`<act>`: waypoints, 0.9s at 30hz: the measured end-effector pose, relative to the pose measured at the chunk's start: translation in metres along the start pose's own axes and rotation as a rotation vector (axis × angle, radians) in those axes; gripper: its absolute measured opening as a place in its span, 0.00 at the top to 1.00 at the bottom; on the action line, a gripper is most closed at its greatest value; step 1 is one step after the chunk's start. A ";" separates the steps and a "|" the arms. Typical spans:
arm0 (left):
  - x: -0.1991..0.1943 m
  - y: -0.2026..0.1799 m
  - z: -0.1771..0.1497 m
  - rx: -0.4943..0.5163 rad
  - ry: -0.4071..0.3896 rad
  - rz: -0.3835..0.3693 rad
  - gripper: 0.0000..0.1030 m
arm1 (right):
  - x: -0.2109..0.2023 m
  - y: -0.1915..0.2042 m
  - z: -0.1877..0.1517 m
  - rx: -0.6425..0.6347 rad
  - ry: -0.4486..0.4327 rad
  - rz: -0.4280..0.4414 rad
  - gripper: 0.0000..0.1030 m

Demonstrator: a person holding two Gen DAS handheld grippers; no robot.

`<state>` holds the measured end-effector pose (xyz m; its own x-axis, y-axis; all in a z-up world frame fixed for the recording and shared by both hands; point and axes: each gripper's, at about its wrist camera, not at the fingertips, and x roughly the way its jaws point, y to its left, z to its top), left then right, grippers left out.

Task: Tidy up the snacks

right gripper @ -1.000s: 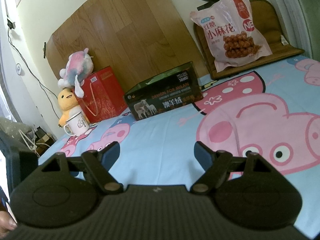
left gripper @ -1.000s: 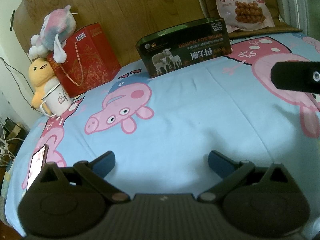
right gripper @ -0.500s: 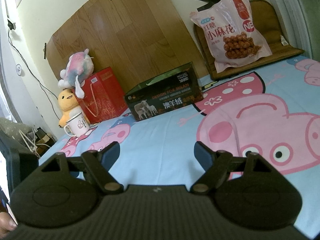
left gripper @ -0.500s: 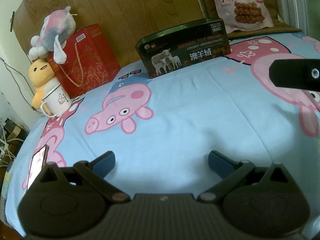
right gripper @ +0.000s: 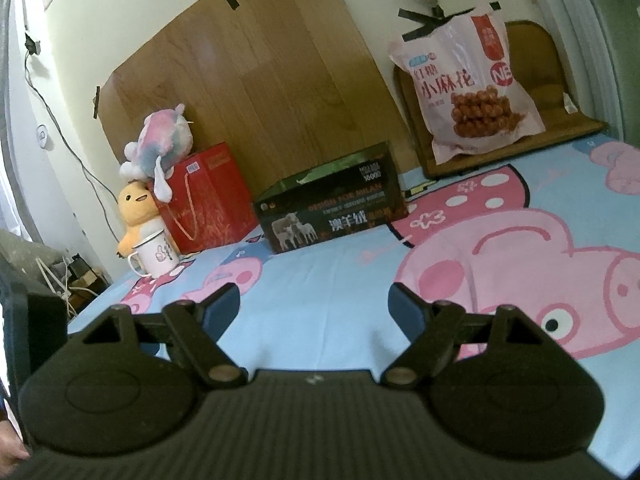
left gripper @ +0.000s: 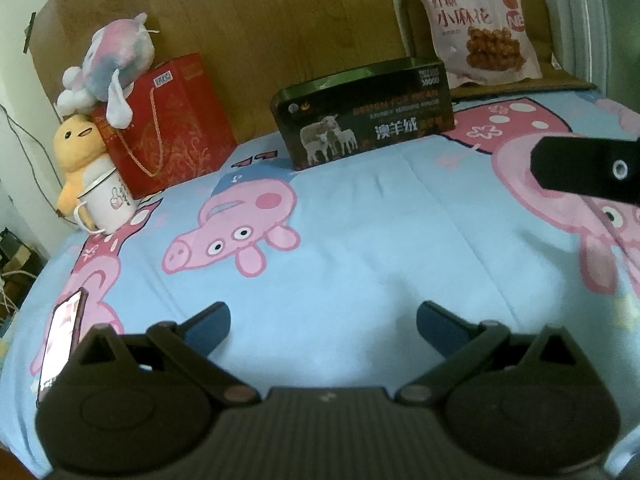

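A pink snack bag [left gripper: 476, 28] printed with fried twists leans upright at the far right of the bed; it also shows in the right wrist view [right gripper: 466, 88]. A dark open box [left gripper: 366, 114] with sheep on its side stands at the back middle, also in the right wrist view [right gripper: 332, 210]. My left gripper [left gripper: 323, 326] is open and empty, low over the blue sheet. My right gripper [right gripper: 314, 308] is open and empty, likewise far from bag and box. Part of the right gripper's body [left gripper: 588, 168] shows at the right of the left wrist view.
A red gift bag [left gripper: 168, 124] with a plush toy [left gripper: 110, 64] on top stands back left, beside a yellow duck toy [left gripper: 76, 152] and a white mug [left gripper: 108, 200]. A phone [left gripper: 60, 344] lies at the left edge of the bed. A wooden board [right gripper: 256, 76] backs the bed.
The left wrist view has shifted slightly, with the far objects a little lower in frame. Both grippers stay open and empty.
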<state>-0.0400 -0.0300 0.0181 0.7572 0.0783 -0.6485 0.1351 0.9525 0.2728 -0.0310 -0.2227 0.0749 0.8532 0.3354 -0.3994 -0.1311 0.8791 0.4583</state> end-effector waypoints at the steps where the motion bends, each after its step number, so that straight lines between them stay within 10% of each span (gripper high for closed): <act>1: -0.001 0.000 0.000 -0.001 -0.002 0.001 0.00 | 0.000 0.000 0.000 -0.001 -0.001 0.000 0.19; 27: 0.000 -0.001 0.002 0.005 0.010 0.015 0.00 | 0.002 -0.002 -0.001 0.009 0.014 0.001 0.19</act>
<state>-0.0392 -0.0317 0.0188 0.7525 0.0954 -0.6517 0.1273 0.9498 0.2859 -0.0294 -0.2238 0.0720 0.8460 0.3406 -0.4101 -0.1268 0.8758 0.4658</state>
